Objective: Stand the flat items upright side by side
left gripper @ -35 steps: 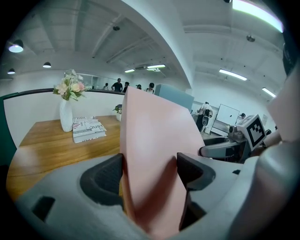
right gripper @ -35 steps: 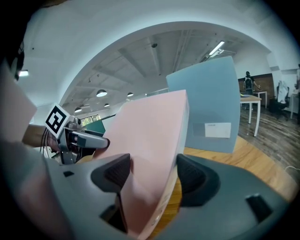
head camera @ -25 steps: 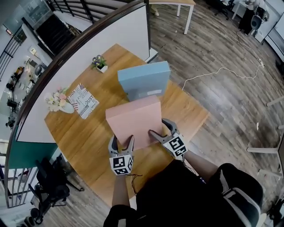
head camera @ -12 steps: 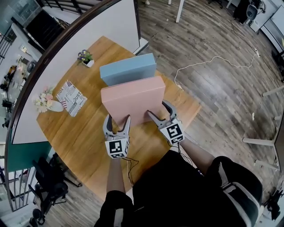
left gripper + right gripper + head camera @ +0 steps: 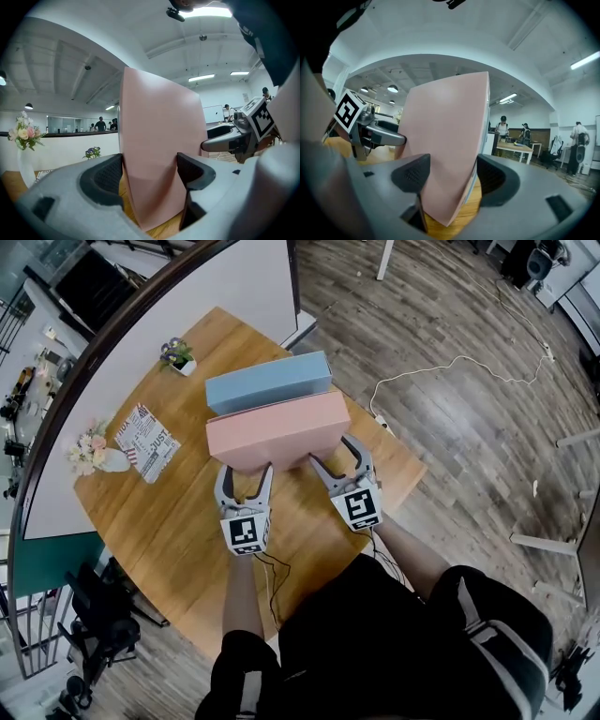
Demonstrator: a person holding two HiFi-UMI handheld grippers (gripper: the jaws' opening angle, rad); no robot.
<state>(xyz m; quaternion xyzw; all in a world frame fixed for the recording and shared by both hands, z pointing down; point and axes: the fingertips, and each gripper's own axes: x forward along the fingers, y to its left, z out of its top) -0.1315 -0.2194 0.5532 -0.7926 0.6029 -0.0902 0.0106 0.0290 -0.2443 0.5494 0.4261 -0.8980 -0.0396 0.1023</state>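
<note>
Moved since 1 second back: pink box (image 5: 272, 432), which then leaned toward me with its broad face showing, now stands upright on a long edge, closer to the blue box (image 5: 267, 382). Both grippers travelled with it toward the table's far side.

Item 1, pink box: flat, standing on the wooden table (image 5: 178, 521), parallel to the blue box and just on my side of it. I cannot tell whether the 2 touch.

Item 2, blue box: flat, upright on a long edge, between the pink box and the white partition (image 5: 141, 343).

Item 3, left gripper (image 5: 246, 472): jaws wide, clamped on the pink box low at its left end. My left gripper view shows the box filling the gap, both pads against it.

Item 4, right gripper (image 5: 334, 454): likewise closed on the pink box, low at its right end, with the box between both pads.

Item 5, table sundries, well apart from the boxes: vase of flowers (image 5: 94, 451), printed card (image 5: 145, 442), small potted plant (image 5: 175, 354) by the partition.
</note>
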